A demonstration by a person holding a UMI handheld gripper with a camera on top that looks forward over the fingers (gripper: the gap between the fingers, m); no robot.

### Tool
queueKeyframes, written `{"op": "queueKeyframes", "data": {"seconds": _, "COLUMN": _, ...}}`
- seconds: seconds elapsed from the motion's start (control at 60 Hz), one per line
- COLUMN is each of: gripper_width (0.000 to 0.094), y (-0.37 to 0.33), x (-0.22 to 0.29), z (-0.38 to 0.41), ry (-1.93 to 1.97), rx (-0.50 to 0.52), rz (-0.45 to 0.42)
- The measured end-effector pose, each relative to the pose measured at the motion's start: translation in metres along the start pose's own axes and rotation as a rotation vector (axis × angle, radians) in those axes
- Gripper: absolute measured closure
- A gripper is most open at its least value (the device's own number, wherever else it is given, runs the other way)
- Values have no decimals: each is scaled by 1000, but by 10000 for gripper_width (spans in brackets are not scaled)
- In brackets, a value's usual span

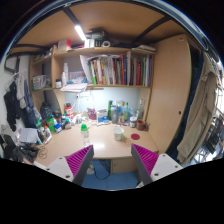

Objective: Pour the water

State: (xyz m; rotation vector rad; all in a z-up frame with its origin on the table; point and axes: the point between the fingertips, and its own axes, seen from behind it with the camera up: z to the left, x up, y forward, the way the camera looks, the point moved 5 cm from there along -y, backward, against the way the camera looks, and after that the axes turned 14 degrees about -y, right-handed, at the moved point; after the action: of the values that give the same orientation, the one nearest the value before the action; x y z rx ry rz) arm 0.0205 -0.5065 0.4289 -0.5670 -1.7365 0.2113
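Observation:
My gripper (112, 162) is held high and well back from a light wooden desk (70, 141), its two magenta pads (82, 160) wide apart with nothing between them. Beyond the fingers, on the desk, stand a small green-capped bottle (84, 131), a pale cup (119, 132) and a red round lid or coaster (135, 136). Several more bottles (118, 112) stand at the back of the desk against the wall. Below the fingers I see the blue floor under the desk.
A shelf of books (115, 70) runs above the desk. Clutter and bags (22, 120) crowd the desk's left end. A wooden wardrobe (170, 90) stands to the right, with a ladder-like bed frame (208, 100) beyond it. A ceiling light (79, 32) glows overhead.

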Motion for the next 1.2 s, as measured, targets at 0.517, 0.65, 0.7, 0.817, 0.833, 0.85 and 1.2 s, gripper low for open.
{"op": "queueKeyframes", "data": {"seconds": 0.517, "gripper_width": 94, "y": 59, "x": -9, "z": 15, "ry": 4, "rx": -22, "rz": -85}}
{"op": "queueKeyframes", "data": {"seconds": 0.65, "gripper_width": 93, "y": 125, "x": -28, "z": 41, "ry": -23, "rx": 29, "rz": -126}}
{"op": "queueKeyframes", "data": {"seconds": 0.7, "gripper_width": 94, "y": 156, "x": -39, "z": 57, "ry": -23, "rx": 58, "rz": -131}}
{"op": "queueKeyframes", "data": {"seconds": 0.817, "gripper_width": 99, "y": 237, "x": -57, "z": 102, "ry": -7, "rx": 146, "rz": -134}}
{"op": "queueKeyframes", "data": {"seconds": 0.833, "gripper_width": 97, "y": 248, "x": -59, "z": 108, "ry": -6, "rx": 159, "rz": -137}}
{"op": "queueKeyframes", "data": {"seconds": 0.85, "gripper_width": 98, "y": 260, "x": -60, "z": 115, "ry": -7, "rx": 170, "rz": -141}}
{"op": "queueKeyframes", "data": {"seconds": 1.2, "gripper_width": 97, "y": 471, "x": -73, "z": 226, "ry": -123, "rx": 286, "rz": -238}}
